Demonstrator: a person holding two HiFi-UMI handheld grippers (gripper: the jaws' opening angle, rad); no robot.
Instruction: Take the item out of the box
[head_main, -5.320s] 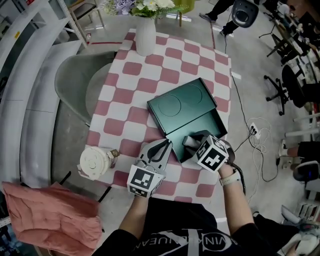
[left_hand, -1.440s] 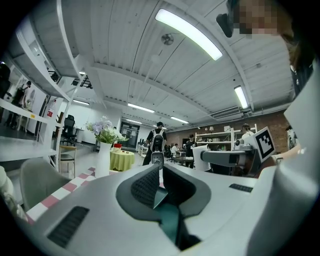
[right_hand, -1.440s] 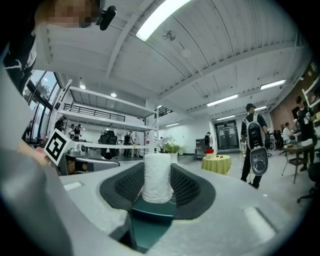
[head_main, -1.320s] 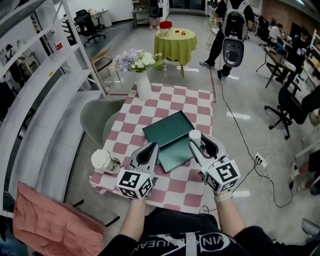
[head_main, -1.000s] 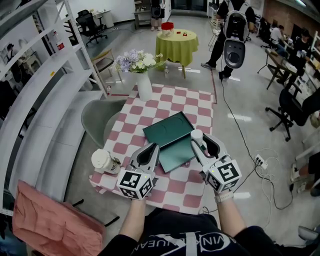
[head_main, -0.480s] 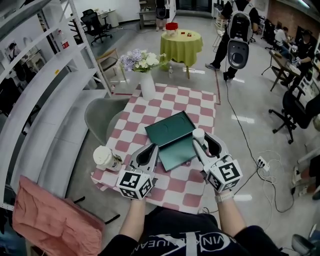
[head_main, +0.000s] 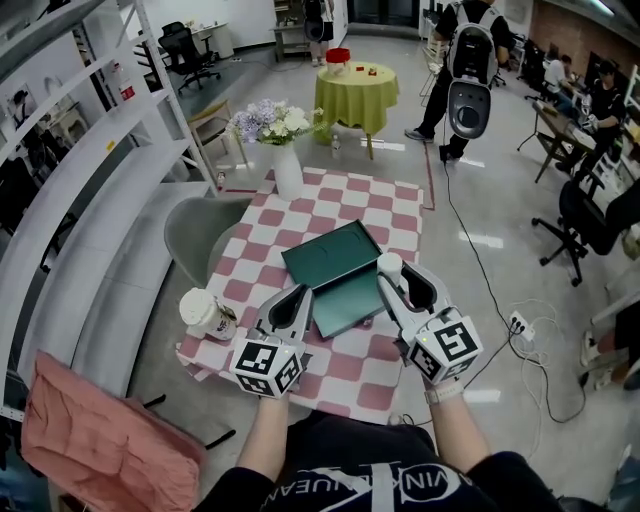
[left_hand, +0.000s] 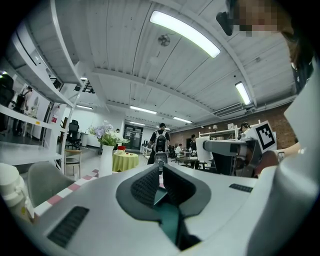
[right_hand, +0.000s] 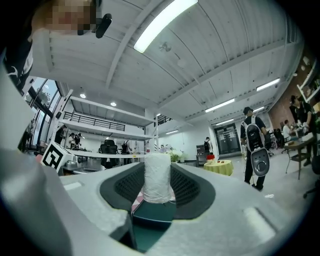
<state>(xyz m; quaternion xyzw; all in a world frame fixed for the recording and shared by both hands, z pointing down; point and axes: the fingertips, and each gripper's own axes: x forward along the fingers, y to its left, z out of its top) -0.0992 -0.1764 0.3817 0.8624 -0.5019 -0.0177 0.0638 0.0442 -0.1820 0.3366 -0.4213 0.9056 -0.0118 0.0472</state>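
Note:
An open dark green box (head_main: 346, 306) lies on the checkered table (head_main: 260, 262), its lid (head_main: 328, 254) resting just behind it. My right gripper (head_main: 392, 276) hovers over the box's right edge, shut on an upright white cylinder (head_main: 388, 263). In the right gripper view the cylinder (right_hand: 157, 172) stands squeezed between the pads of the right gripper (right_hand: 158, 187), with the green box (right_hand: 152, 211) below. My left gripper (head_main: 298, 296) hangs at the box's left side, its jaws together and nothing in them. In the left gripper view that gripper (left_hand: 161, 176) has green box (left_hand: 169, 222) showing beneath it.
A white lidded cup (head_main: 200, 312) sits at the table's near left corner, and a white vase of flowers (head_main: 287, 168) at the far edge. A grey chair (head_main: 195, 235) stands left of the table. Beyond are a yellow-clothed round table (head_main: 355, 92) and people.
Several seconds ago the right gripper was down in the box; now it is raised with the white cylinder in its jaws. Over the last second both grippers stay almost still.

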